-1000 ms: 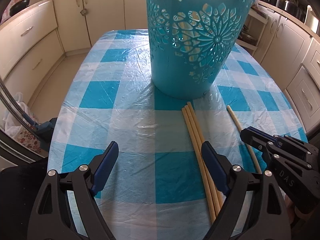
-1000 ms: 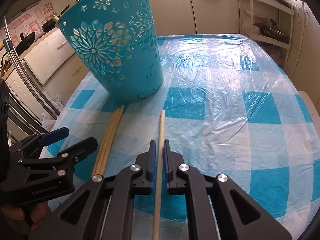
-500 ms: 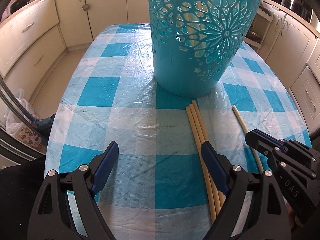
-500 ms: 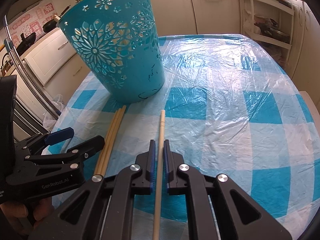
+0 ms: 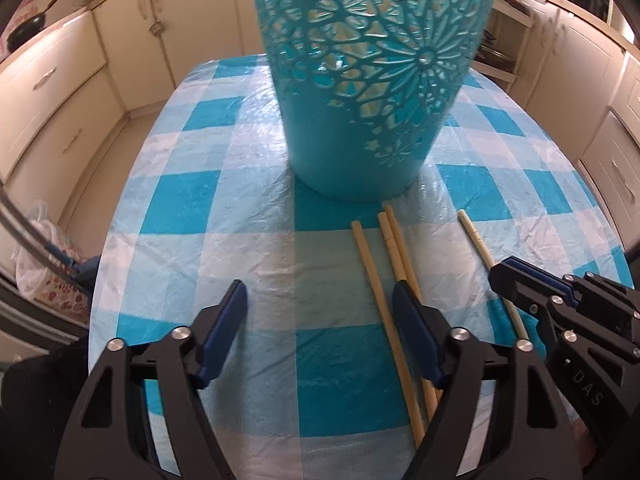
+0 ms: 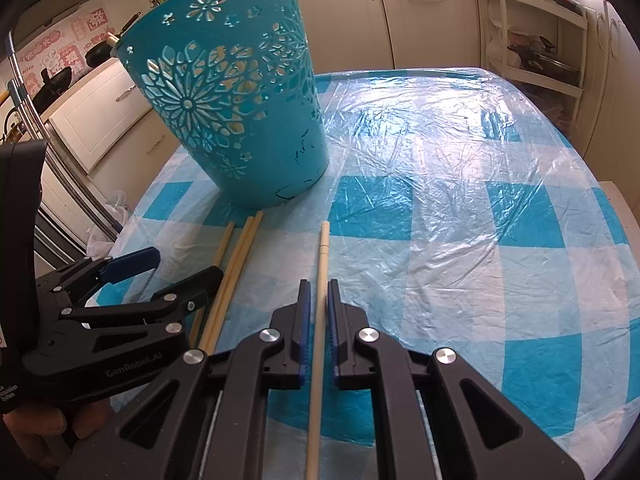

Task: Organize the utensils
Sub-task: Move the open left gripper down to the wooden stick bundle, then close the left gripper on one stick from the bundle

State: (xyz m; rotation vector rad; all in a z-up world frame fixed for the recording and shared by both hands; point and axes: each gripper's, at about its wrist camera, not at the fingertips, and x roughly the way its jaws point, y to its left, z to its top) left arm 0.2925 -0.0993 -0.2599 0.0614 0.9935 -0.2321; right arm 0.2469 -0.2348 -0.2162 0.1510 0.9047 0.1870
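Your right hand-held gripper [image 6: 316, 312] is nearly closed on a single pale chopstick [image 6: 320, 320], which lies flat on the counter [image 6: 460, 240] and runs straight ahead between the pads, so its long axis matches the line your gripper points along.

Your left hand-held gripper [image 5: 320, 320] stands partly open; its jaws have just been closing, and the pads press on nothing. One loose chopstick [image 5: 384, 304] lies between its fingers, close to the right finger, and a pair of chopsticks [image 5: 394, 236] passes under that finger. All run forward, away from you, tips toward the basket.

The teal cut-out basket [image 6: 240, 120] stands upright just beyond those tips, ahead of your left hand and ahead-left of your right. Your left hand looks nearer to it.
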